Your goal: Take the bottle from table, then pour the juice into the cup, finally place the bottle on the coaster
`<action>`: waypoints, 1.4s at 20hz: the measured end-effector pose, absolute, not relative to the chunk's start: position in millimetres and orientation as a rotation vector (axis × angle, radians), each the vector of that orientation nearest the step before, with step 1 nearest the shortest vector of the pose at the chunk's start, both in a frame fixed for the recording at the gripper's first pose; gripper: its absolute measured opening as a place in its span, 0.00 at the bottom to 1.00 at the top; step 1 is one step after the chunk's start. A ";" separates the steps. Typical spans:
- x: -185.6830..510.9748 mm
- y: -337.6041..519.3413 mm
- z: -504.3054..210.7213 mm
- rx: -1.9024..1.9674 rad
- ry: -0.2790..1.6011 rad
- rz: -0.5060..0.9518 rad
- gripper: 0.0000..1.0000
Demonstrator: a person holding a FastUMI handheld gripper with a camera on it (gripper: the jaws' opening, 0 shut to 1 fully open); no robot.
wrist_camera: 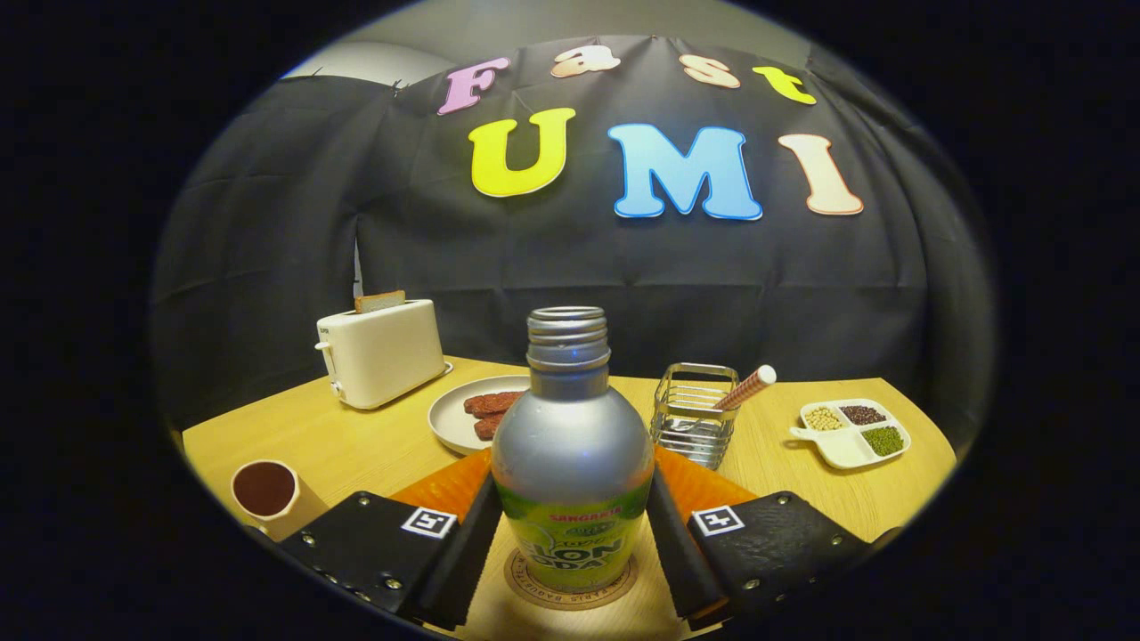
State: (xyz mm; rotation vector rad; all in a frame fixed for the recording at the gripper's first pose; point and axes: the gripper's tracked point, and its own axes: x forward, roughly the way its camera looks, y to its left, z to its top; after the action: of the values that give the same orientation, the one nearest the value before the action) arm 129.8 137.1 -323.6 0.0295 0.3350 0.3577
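A silver bottle [572, 445] with a green label and an uncapped threaded neck stands upright between my fingers. Its base rests on a round cork coaster [525, 583] on the wooden table [356, 445]. My gripper [572, 534] is shut on the bottle, with both fingers [472, 543] pressed against its lower sides. To the left of my fingers stands a pale cup [267, 494] holding dark liquid.
An orange mat [445, 485] lies just behind the bottle. Beyond it are a plate of sausages [463, 414], a wire basket with a striped stick [695, 418], a white toaster with bread [381, 352] and a divided dish of beans [855, 432].
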 end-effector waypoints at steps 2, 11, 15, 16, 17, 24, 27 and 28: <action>127.2 138.1 -318.0 0.062 0.337 0.367 0.99; 117.3 111.8 -168.6 0.051 0.142 0.283 0.99; 110.8 66.1 -75.6 0.049 0.062 0.163 0.99; 110.1 53.9 -57.5 0.045 0.050 0.136 0.99; 107.8 40.8 -41.1 0.036 0.043 0.112 0.99; 97.2 -28.2 36.6 0.023 0.027 0.004 0.99; 90.1 -32.5 58.1 0.013 0.022 0.008 0.99; 87.9 -32.5 60.7 0.009 0.029 0.012 0.99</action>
State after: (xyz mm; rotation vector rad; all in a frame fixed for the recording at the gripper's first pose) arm 87.9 -32.5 60.7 0.0086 0.0287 0.0122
